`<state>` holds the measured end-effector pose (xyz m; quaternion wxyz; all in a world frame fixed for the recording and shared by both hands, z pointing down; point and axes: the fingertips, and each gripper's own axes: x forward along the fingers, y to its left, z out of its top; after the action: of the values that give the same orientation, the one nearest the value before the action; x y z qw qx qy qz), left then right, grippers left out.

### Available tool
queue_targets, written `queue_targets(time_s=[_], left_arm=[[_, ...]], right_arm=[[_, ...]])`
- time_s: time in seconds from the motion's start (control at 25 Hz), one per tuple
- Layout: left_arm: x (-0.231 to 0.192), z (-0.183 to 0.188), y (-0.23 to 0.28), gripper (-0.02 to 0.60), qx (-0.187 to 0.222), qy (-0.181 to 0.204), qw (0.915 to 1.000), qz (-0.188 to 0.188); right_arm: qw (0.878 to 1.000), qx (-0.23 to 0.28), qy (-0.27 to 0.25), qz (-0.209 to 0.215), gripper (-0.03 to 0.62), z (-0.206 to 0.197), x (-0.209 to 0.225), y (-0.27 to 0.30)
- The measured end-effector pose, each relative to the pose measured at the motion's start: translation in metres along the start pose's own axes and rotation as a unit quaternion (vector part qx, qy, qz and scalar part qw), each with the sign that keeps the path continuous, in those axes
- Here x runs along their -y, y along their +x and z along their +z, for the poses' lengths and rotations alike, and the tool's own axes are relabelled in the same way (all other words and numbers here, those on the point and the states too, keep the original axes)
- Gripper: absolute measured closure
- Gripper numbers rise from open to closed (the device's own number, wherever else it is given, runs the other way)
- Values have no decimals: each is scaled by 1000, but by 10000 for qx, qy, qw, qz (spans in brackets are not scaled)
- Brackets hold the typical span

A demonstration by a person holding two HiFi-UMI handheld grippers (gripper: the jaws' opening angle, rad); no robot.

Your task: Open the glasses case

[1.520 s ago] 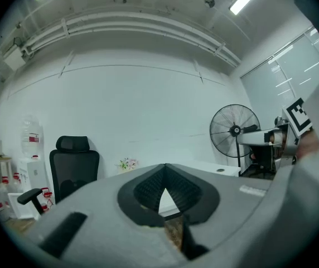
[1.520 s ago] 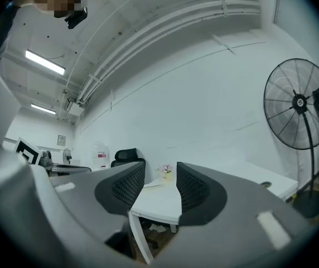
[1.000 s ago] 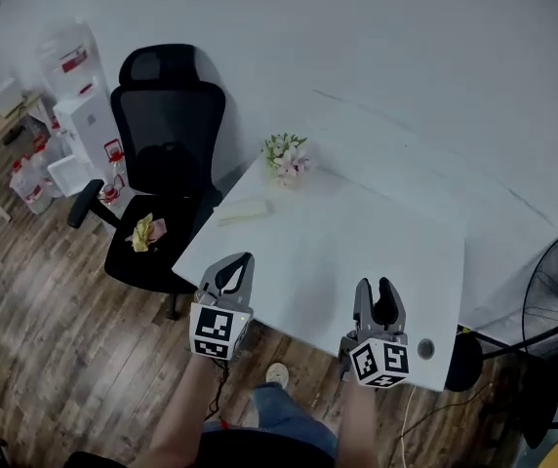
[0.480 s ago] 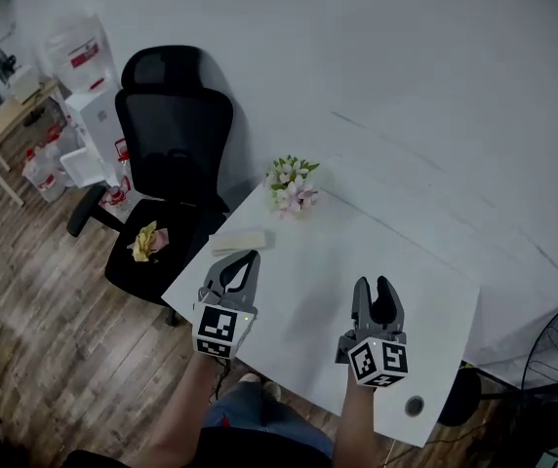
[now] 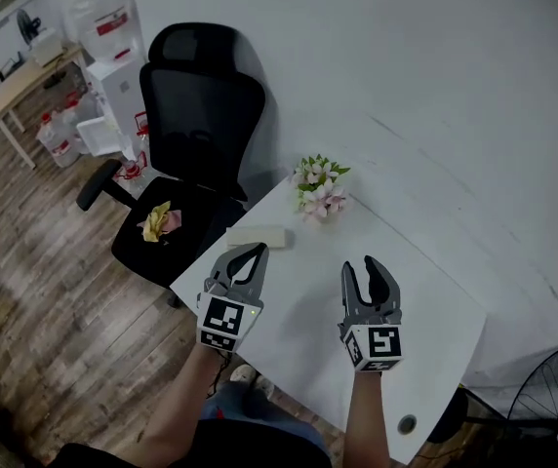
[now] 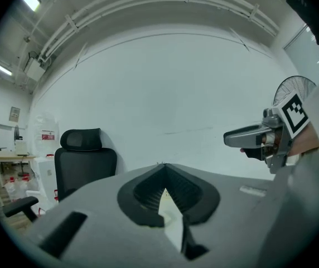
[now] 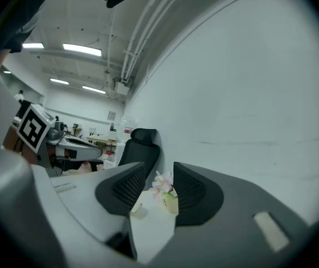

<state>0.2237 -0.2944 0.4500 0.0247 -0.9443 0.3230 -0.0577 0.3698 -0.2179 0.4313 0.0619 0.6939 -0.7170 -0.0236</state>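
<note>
The glasses case (image 5: 257, 237) is a pale cream oblong, closed, lying flat near the left edge of the white table (image 5: 411, 295). My left gripper (image 5: 253, 254) hovers just on the near side of it, its tips nearly at the case; its jaws meet at the tips and hold nothing. In the left gripper view the left gripper (image 6: 164, 168) shows the same closed peak. My right gripper (image 5: 360, 267) is over the table's middle, to the right of the case, open. Its jaws have just been closing a little, with nothing between them. From the right gripper (image 7: 159, 176) the case (image 7: 137, 210) shows small ahead.
A small pot of pink and white flowers (image 5: 320, 185) stands at the table's far corner, behind the case. A black office chair (image 5: 199, 105) with a yellow crumpled thing (image 5: 159, 220) on its seat stands left of the table. A fan (image 5: 552, 398) is at the lower right.
Both grippers have moved forward over the table toward the case. The left gripper's tips now lie close to the case. The case has not moved on the table.
</note>
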Motion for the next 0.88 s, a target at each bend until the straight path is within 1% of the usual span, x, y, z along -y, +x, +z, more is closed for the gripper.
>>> queue_targets(time_s=[0.12, 0.2, 0.28, 0.4, 0.52, 0.64, 0.88], left_arm=[[-12, -10, -6, 574, -74, -92, 9999, 120], [-20, -15, -9, 574, -122, -126, 9996, 203], [-28, -17, -12, 574, -141, -152, 9994, 281], [-41, -19, -15, 574, -155, -158, 9989, 424], [-52, -22, -17, 574, -177, -199, 9980, 576], [-59, -25, -21, 574, -207, -250, 9972, 677], [-67, -36, -29, 574, -319, -296, 9958, 811]], right_arm=[[9971, -184, -533, 520, 437, -4, -22, 34], [9912, -337, -935, 880, 437, -11, -38, 55], [9807, -532, -1397, 1258, 437, -23, -55, 74], [9586, -879, -2039, 1781, 437, -50, -76, 98], [9264, -1334, -2689, 2273, 437, -92, -93, 116], [8883, -1707, -3307, 2690, 437, -130, -105, 128], [8152, -1972, -4434, 3162, 447, -181, -120, 148]])
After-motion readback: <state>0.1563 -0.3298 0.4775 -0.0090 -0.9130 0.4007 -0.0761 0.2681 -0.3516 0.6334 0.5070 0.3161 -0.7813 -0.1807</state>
